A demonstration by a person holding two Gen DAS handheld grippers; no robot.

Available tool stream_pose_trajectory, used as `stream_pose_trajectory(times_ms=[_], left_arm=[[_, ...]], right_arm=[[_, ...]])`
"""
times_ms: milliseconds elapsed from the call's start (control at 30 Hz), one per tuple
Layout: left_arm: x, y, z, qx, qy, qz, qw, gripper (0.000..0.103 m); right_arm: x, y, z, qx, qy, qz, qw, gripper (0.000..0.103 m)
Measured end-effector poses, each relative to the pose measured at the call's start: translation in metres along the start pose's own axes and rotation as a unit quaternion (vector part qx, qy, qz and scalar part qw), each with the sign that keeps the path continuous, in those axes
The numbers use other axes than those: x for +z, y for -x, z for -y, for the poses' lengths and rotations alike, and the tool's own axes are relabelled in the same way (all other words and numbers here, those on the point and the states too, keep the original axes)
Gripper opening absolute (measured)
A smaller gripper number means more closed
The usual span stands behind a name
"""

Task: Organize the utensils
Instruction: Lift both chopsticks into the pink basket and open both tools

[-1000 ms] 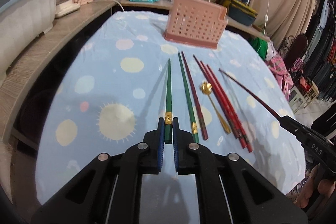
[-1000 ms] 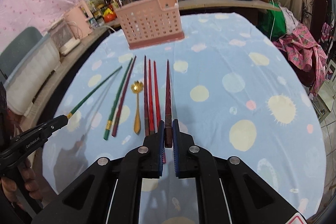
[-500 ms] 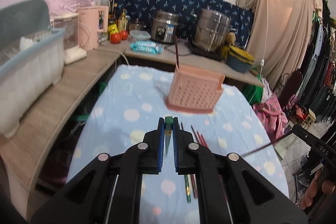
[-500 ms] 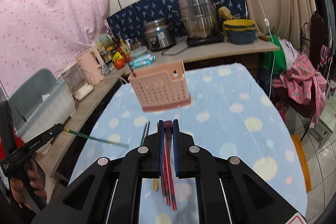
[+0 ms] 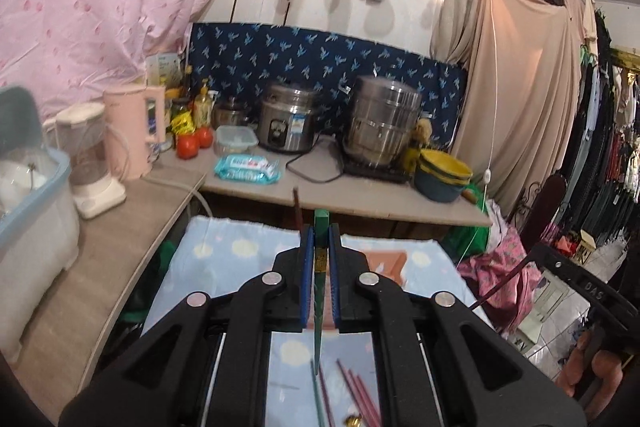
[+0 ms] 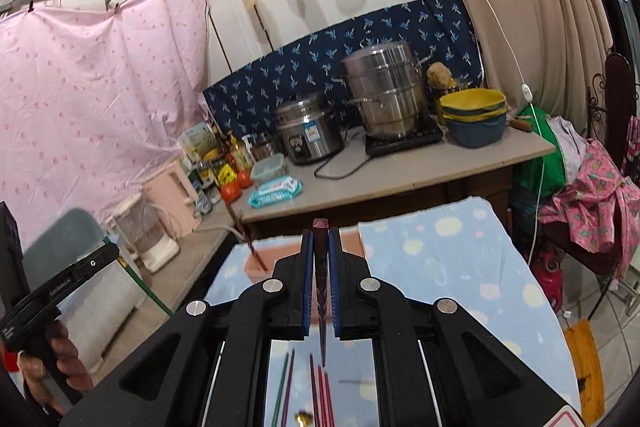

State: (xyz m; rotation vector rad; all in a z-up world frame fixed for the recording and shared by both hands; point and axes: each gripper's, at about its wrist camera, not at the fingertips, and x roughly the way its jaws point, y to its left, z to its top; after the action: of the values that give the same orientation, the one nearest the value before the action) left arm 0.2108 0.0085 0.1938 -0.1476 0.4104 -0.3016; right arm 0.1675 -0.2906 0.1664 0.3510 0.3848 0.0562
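The pink caddy (image 5: 386, 261) sits at twelve o'clock, mostly hidden behind the jaws, one chopstick already standing in it. The left gripper (image 5: 319, 259) pinches a green chopstick (image 5: 319, 315), tip hanging down; the right gripper (image 6: 321, 263) pinches a dark red chopstick (image 6: 322, 311) likewise. Best to bring each tip over the opening before lowering (upright, not slanted), then release. More chopsticks (image 5: 354, 393) lie at six o'clock.

place: home kitchen | cues: rice cooker (image 5: 285, 124), steamer pot (image 5: 382, 125), kettle (image 5: 134, 131), hanging clothes (image 5: 604, 155)
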Motion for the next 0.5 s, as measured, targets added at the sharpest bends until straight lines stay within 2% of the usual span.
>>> stream_pose_trajectory(times_ms=[300, 500], left_arm=[[0.064, -0.053, 0.017, -0.009, -0.003, 0.057, 0.9983, 0.007], [0.067, -0.093, 0.015, 0.002, -0.004, 0.041, 0.9992, 0.007]], right_arm=[[0.061, -0.049, -0.006, 0.008, -0.021, 0.044, 0.999, 0.007], [0.072, -0.092, -0.011, 0.004, -0.017, 0.041, 0.999, 0.007]])
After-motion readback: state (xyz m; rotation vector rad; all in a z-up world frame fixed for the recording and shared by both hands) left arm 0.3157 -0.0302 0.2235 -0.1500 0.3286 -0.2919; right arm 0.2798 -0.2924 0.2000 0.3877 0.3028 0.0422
